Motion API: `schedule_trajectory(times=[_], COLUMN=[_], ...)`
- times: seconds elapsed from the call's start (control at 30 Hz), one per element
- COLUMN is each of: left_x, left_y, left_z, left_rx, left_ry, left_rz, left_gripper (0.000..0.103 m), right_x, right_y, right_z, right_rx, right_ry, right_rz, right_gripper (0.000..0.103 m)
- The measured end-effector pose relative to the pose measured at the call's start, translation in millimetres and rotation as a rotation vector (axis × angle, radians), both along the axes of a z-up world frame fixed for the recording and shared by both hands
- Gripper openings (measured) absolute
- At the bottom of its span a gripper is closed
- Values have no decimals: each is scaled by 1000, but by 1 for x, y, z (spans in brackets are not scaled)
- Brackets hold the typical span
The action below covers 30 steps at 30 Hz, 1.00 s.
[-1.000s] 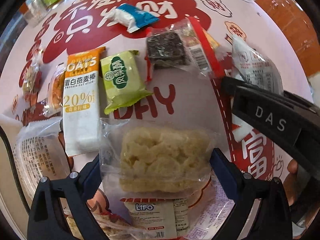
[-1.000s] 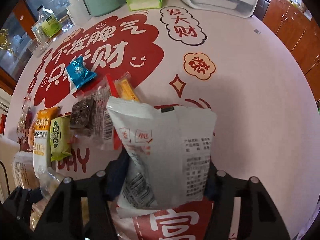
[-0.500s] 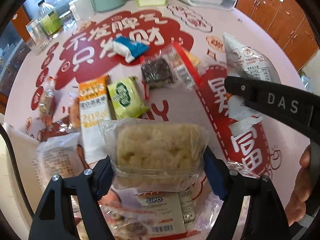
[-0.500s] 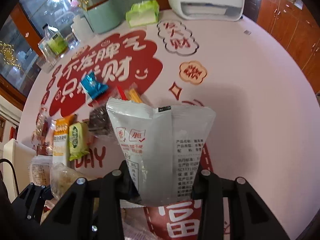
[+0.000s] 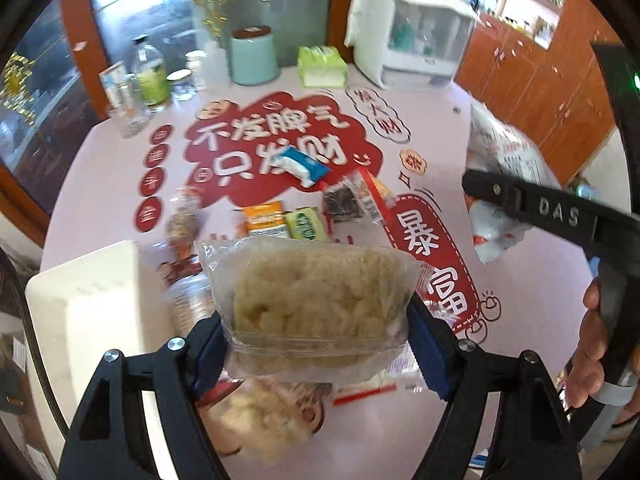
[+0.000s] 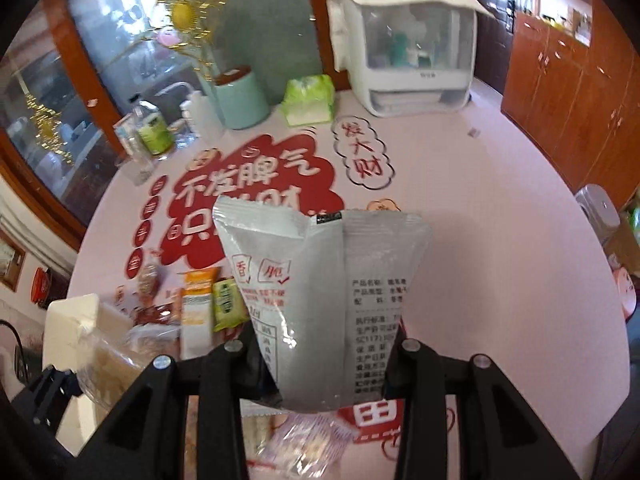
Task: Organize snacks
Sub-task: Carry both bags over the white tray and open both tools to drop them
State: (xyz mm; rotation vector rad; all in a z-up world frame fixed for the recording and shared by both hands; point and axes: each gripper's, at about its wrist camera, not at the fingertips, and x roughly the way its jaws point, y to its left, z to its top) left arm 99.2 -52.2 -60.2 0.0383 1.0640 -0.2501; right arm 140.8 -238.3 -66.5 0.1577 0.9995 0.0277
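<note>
My left gripper (image 5: 318, 340) is shut on a clear-wrapped beige puffed-rice snack (image 5: 316, 292), held above the pink printed table (image 5: 440, 128). My right gripper (image 6: 326, 364) is shut on a white snack packet (image 6: 320, 280) with red and black print, also held off the table. In the left wrist view that same packet (image 5: 504, 160) hangs at the right. A white box (image 5: 80, 312) stands at the table's left edge. On the table lie a blue packet (image 5: 304, 166), an orange oat bar (image 5: 264, 220), a green packet (image 5: 306, 222) and a dark brownie pack (image 5: 344, 200).
At the back of the table stand a mint canister (image 5: 254, 58), a green tissue pack (image 5: 322, 66), a white appliance (image 5: 408, 48) and bottles (image 5: 152, 76). More wrapped snacks lie below the grippers. Wooden cabinets (image 6: 568, 92) line the right. A hand (image 5: 592, 352) grips the right tool.
Both grippers closed on their snacks and rose from the table with them. The view now takes in the whole table and the room behind it.
</note>
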Motion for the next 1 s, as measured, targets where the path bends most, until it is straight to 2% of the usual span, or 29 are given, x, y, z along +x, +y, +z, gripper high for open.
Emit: schedule_trajectory(times=[0.2, 0.3, 0.5, 0.7, 1.0], left_x=[-34, -49, -75, -85, -90], left_y=[59, 91, 149, 195, 248], left_z=[27, 31, 20, -4, -22], left_rx=[-5, -9, -1, 22, 51], left_ry=[-59, -75, -86, -56, -43], left_rz=[61, 103, 195, 277, 371], left_gripper=[78, 78, 78, 78, 79], right_x=[-35, -52, -81, -102, -110], right_y=[40, 64, 130, 200, 266], right_z=[27, 34, 37, 28, 3], right_rx=[21, 34, 55, 49, 35], right_ry=[-21, -19, 24, 65, 161], right_rz=[77, 115, 250, 386, 508], right_gripper=[38, 38, 39, 39, 39])
